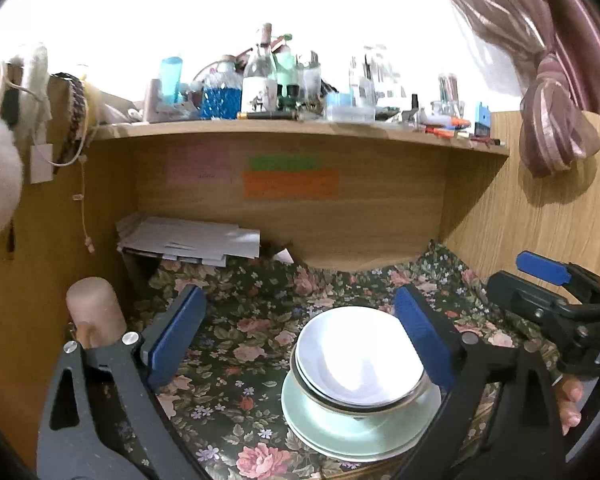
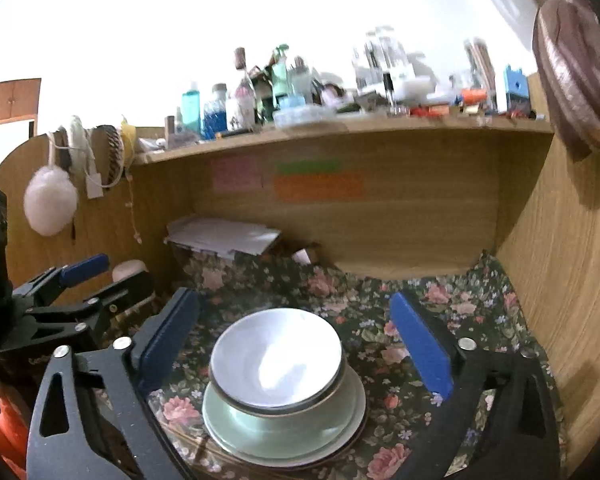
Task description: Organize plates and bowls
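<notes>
- Both tools are up off the desk and spread wide, nothing between the pads of either one.
- The left tool (image 1: 300,344) frames the dish stack from its own camera: one blue pad at the left over the flowered cloth, the other at the right, in front of the stack's right edge.
- The right tool (image 2: 300,344) straddles the same stack in its own view, pads well clear on both sides.
- The stack sits on the floral tablecloth (image 1: 236,320) that covers the desk, towards the front, out from under the shelf.
- On top, a white bowl (image 1: 360,354) with a dark rim, upright; a second bowl rim peeks out just beneath it.
- Underneath, pale green plates (image 1: 356,432), wider than the bowls; at least two edges show in the left view.
- In the right view the bowl (image 2: 276,356) rests centred on the green plates (image 2: 284,436), and a darker rim shows at the very bottom of the pile.
- A pinkish candle (image 1: 94,308) stands at the far left of the desk, against the wooden side panel.
- At the back, a loose pile of white papers (image 1: 188,242) lies in the corner.
- The shelf (image 1: 300,132) above is crowded with bottles and jars; coloured sticky notes (image 1: 290,184) cling to the back panel.
- A mauve curtain (image 1: 556,116) hangs tied at the upper right.
- Fingertips of a hand (image 1: 570,404) show at the right edge, under the other tool.
</notes>
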Demonstrator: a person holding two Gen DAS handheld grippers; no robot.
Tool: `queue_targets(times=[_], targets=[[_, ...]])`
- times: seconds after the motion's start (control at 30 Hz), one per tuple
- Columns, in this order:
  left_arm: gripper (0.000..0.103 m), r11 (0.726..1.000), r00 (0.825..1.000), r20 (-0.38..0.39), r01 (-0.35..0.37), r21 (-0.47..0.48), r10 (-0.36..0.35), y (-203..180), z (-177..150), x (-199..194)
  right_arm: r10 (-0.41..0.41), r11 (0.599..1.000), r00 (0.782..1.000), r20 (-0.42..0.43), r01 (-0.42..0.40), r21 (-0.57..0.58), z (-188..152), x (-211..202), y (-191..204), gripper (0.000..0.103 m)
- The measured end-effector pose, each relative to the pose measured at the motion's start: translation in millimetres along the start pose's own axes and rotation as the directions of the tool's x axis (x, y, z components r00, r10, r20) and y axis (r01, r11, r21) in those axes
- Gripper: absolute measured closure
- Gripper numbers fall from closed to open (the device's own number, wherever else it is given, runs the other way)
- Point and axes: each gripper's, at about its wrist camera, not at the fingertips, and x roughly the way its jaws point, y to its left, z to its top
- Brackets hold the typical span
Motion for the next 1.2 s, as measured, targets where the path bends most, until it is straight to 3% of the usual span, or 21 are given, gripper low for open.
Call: queue_targets(times=[0.17,1.2], targets=[[0.002,1.0,1.0,0.019,-0.019,-0.024,0.019,3,-5,-11,-0.006,1.0,0.999,0.039,0.006,-0.002,-4,-12,5,0.0],[0.001,1.0,1.0,0.018,-0.009,-0.027,0.009,1,-14,-7,0.008,1.0,1.0,0.015,-0.008,0.024,-9,-3,-1,0.0]])
